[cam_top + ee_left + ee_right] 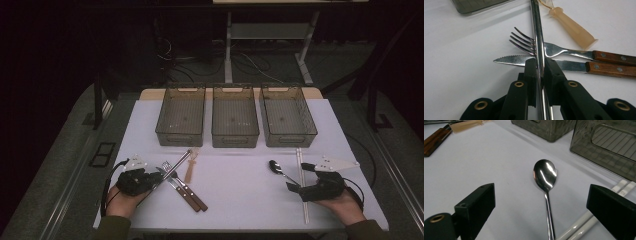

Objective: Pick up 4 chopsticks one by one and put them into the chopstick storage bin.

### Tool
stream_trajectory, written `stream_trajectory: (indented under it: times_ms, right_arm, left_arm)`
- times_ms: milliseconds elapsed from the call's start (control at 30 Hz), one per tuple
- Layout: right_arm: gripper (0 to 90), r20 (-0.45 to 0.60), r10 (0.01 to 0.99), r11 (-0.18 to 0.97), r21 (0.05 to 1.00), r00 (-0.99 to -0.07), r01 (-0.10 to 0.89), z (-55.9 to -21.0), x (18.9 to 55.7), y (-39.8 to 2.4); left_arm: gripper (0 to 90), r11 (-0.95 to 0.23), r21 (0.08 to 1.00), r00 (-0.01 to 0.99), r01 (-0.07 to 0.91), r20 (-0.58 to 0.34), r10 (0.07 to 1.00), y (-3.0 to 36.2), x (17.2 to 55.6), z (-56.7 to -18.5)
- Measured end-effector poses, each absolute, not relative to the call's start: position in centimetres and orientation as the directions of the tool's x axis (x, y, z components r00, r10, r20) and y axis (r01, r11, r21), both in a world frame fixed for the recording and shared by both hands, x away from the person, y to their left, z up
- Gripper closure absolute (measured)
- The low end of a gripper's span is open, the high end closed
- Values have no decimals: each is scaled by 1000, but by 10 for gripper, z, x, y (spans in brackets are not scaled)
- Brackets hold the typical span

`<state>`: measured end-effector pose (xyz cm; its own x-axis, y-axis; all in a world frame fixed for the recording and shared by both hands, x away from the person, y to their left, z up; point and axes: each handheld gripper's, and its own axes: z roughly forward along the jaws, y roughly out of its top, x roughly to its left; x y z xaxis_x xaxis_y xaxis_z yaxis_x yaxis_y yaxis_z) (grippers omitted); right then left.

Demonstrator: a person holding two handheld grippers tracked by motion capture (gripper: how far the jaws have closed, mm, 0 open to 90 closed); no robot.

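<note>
Nearest the person, the left gripper is clamped on a steel rod — a slim utensil handle pinched between the two black jaws and running away from them toward the bins. The rod crosses over a fork and a serrated knife, both with wooden handles, which lie side by side on the table just beyond the jaw tips. A pale beige handle lies beside the rod's far end.

On the other side, the right gripper stands wide, its jaws well apart and holding nothing. A spoon lies bowl-up on the table between them, its handle running back toward the gripper. Just beside the spoon lies a pair of white chopsticks, close to one jaw.

Farther off, three smoky translucent bins stand in a row near the table's far edge — left bin, middle bin, right bin. In the high view all three appear empty, only the ribbed floors showing.

The table is white and flat. Beyond it the room is dark, with loose cables on the floor around the legs of a stand.
</note>
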<state>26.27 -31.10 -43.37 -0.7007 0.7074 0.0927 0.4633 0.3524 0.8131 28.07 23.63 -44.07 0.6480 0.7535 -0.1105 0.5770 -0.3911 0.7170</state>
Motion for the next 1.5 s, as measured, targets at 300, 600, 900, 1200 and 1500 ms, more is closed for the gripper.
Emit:
stream_trajectory:
  times_ms: [300, 600, 900, 1200, 1500]
  right_arm:
    - [83, 92, 707, 353, 813, -702, 463, -434, 263, -311]
    - [83, 94, 705, 353, 812, -703, 464, -434, 263, -310]
    - [83, 93, 704, 356, 812, -704, 463, -434, 263, -310]
    - [83, 92, 703, 357, 812, -705, 462, -434, 262, -310]
    - [83, 91, 703, 356, 813, -705, 460, -434, 262, -310]
  left_arm:
    - [794, -415, 710, 660, 568, -93, 745, 231, 285, -443]
    - [790, -428, 704, 661, 566, -79, 746, 229, 285, -446]
    - [780, -447, 710, 663, 544, -37, 748, 225, 281, -448]
    - [840, -432, 722, 659, 540, -43, 751, 225, 280, -450]
    - [851, -408, 722, 644, 559, -69, 762, 227, 281, -449]
